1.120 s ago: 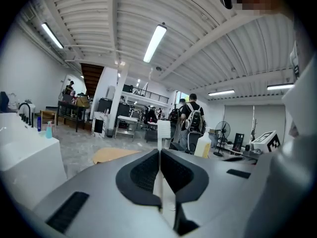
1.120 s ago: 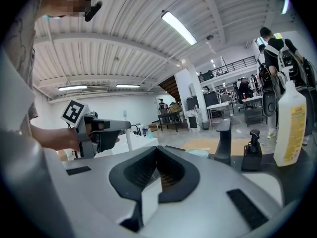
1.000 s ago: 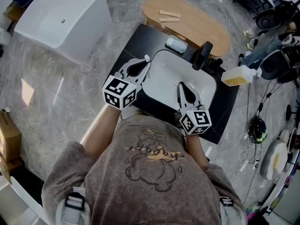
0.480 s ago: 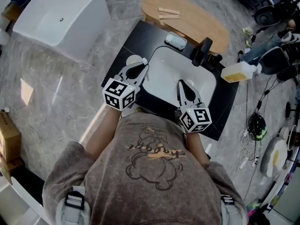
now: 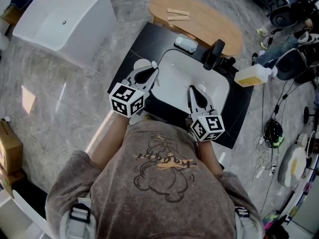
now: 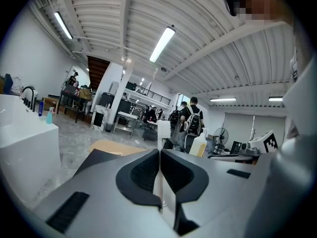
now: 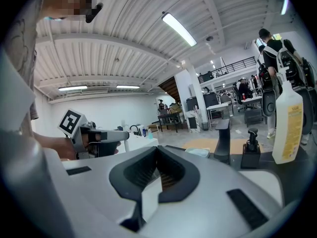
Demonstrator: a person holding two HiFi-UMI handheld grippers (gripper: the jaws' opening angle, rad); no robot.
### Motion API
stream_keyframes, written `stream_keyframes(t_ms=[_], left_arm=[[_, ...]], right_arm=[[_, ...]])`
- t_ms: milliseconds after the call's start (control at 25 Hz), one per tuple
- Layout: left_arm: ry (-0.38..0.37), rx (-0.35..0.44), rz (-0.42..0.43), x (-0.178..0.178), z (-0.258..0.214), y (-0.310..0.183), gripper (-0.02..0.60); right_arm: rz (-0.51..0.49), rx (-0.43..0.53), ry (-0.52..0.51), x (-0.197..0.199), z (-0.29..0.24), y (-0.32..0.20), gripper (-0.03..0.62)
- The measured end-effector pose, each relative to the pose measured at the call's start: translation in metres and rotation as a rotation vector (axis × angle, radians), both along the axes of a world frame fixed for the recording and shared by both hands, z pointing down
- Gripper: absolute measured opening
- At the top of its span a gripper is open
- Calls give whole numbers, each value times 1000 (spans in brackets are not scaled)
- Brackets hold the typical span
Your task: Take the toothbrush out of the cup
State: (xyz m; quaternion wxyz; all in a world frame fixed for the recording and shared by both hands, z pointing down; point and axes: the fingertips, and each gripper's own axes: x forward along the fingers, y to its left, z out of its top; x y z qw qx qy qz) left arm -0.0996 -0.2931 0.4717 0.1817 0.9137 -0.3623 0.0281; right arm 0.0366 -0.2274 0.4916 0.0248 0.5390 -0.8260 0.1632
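Observation:
My left gripper (image 5: 153,67) is shut on a white toothbrush (image 6: 163,132), which stands upright between the pads with its bristle head above the gripper's tips (image 6: 160,152). In the head view this gripper hovers over a white cup (image 5: 141,63) on the black counter left of the sink. Whether the brush's lower end is still inside the cup is hidden. My right gripper (image 5: 192,90) hangs over the white sink basin (image 5: 174,86), shut with nothing between its jaws (image 7: 157,150).
A black faucet (image 5: 214,56) and a soap dish (image 5: 185,44) stand behind the basin. A yellowish bottle (image 7: 286,123) and a black pump dispenser (image 7: 249,150) sit at the counter's right. Beyond are a wooden oval table (image 5: 209,24) and a white tub (image 5: 65,19).
Hardly anything differs: the left gripper has shifted slightly with the toothbrush, so more of the white cup shows beneath it. The right gripper has stayed in place.

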Motion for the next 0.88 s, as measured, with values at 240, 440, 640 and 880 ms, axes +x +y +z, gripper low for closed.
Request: stream_keyframes(t_ms=[240, 440, 640, 880], left_arm=[[9, -11, -3, -3, 2, -1, 29], [7, -17, -3, -6, 2, -1, 29], [6, -22, -3, -9, 1, -1, 29], [6, -23, -1, -8, 2, 1, 30]], right_arm=[[1, -4, 3, 0, 2, -1, 2], [-1, -14, 6, -3, 4, -1, 2], [-10, -17, 2, -8, 4, 0, 2], [-8, -14, 8, -6, 5, 2, 2]])
